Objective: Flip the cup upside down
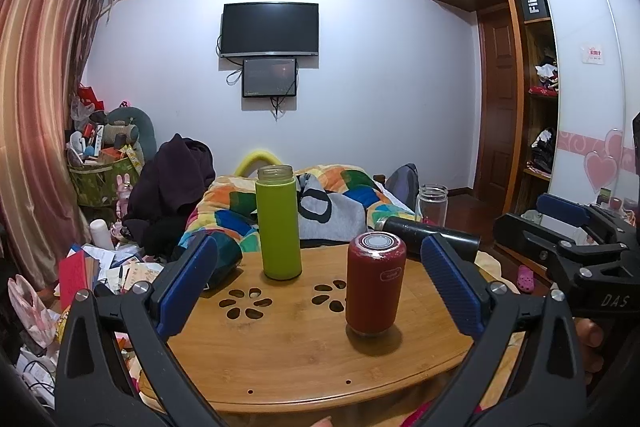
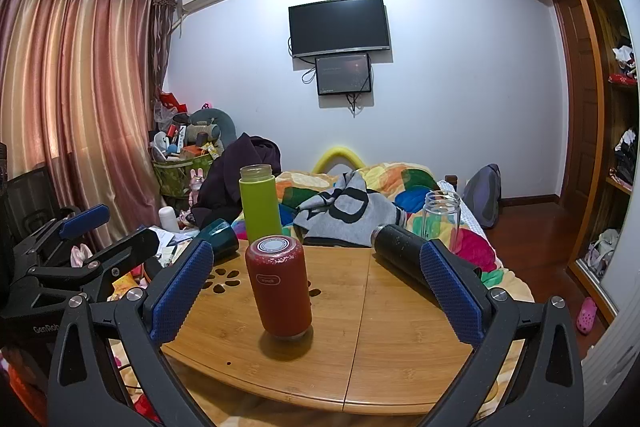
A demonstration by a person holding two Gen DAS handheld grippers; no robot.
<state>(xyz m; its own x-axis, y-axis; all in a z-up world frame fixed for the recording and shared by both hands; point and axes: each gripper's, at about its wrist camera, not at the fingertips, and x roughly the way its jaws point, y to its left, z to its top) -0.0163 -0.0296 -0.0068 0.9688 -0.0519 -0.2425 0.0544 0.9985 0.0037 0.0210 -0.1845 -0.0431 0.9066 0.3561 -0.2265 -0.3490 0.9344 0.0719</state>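
A red cup (image 1: 375, 285) stands upside down on the wooden table (image 1: 288, 351), its base ring facing up. It also shows in the right wrist view (image 2: 279, 286). A green cup (image 1: 278, 223) stands upright with its mouth open, also in the right wrist view (image 2: 259, 205). A black bottle (image 2: 404, 257) lies on its side at the table's right. A dark green cup (image 2: 218, 235) lies on its side at the left edge. My left gripper (image 1: 320, 287) is open and empty in front of the red cup. My right gripper (image 2: 316, 291) is open and empty around the red cup's position, not touching.
A clear glass jar (image 2: 441, 219) stands behind the black bottle. A bed with a colourful quilt (image 2: 380, 195) lies beyond the table. Clutter and papers (image 1: 112, 267) fill the floor at left. A wardrobe (image 2: 600, 107) is at right.
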